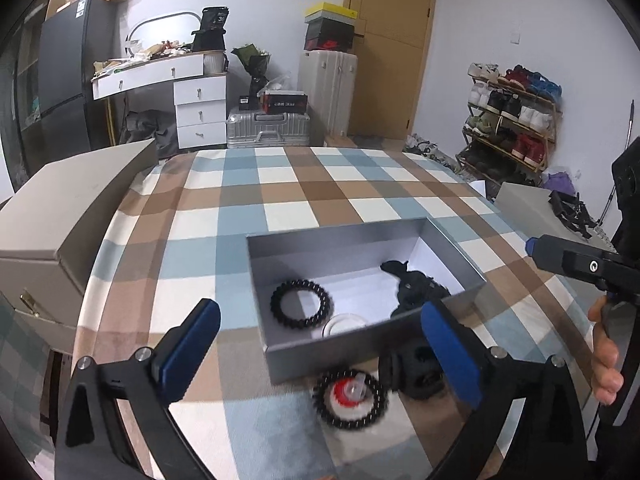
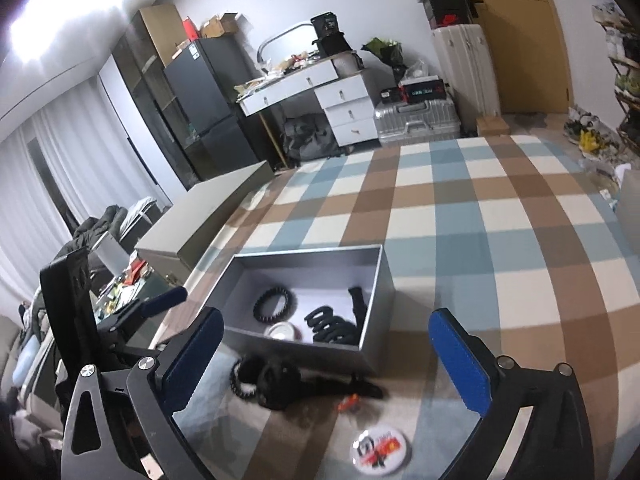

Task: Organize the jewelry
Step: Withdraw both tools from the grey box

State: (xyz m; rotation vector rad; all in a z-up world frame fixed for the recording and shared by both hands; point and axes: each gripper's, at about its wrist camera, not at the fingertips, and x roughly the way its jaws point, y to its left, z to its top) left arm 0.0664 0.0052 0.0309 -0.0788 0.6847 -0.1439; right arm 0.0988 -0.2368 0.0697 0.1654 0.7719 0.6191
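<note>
2 grippers, left (image 1: 320, 344) and right (image 2: 326, 356), jaws spread, nothing held; grey box (image 2: 378, 280) part-filled. Next: pick bead bracelet (image 1: 349, 398) or badge (image 2: 378, 449) outside box.

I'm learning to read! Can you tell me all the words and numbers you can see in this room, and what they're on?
"3": only this digit reads, white on the black bag on the desk; the rest is blurred.
Round badge on the checked cloth: red and black print, too blurred to read.
Black and red box on the silver suitcase: a label, too small to read.
Red logo on the shoe box: no letters legible.
</note>
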